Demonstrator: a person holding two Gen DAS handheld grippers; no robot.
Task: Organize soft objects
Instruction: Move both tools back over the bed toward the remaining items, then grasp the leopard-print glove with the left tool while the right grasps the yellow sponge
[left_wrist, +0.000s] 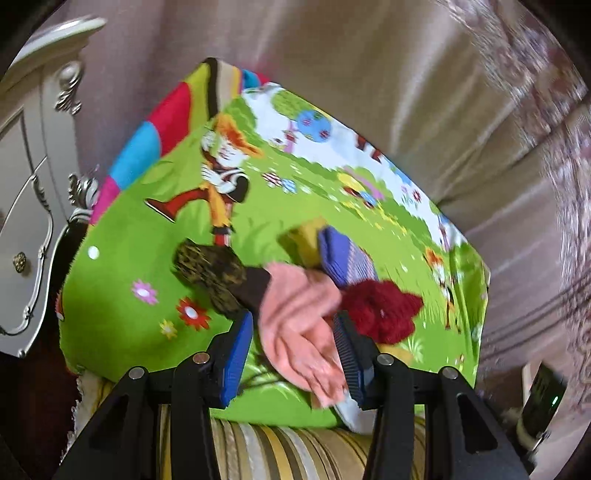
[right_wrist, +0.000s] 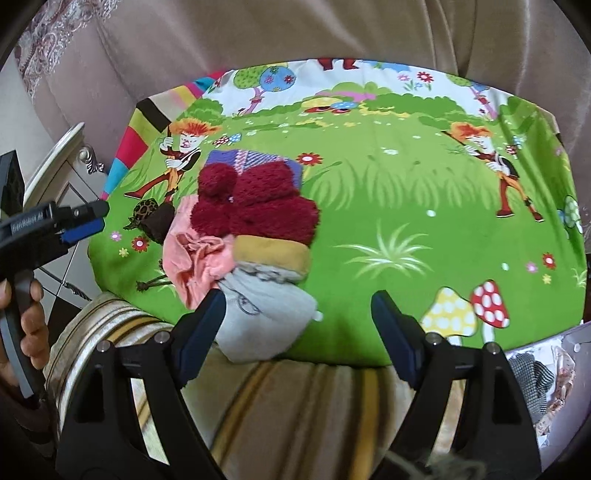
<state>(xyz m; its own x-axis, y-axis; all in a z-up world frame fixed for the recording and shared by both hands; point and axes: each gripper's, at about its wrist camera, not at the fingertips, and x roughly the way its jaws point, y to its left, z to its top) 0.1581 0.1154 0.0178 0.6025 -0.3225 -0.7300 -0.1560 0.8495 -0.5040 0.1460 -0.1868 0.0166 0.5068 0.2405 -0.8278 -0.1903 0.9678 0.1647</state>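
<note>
We hover both grippers near the sock pile (right_wrist: 255, 218): left gripper (left_wrist: 295, 350) half-open astride the pink cloth (left_wrist: 299, 325), grip uncertain; right gripper (right_wrist: 299, 314) wide, empty; take one item cleanly.

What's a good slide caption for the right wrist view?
Open right gripper above a grey cloth pouch beside dark red fuzzy knitwear on a green cartoon-print blanket.

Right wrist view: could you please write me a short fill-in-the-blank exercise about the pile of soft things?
1. The fluffy socks on top of the pile are dark ____.
2. The cartoon-printed cover under the pile is mostly ____.
3. The sock nearest the right gripper is ____ in colour.
Missing words: red; green; grey.
</note>
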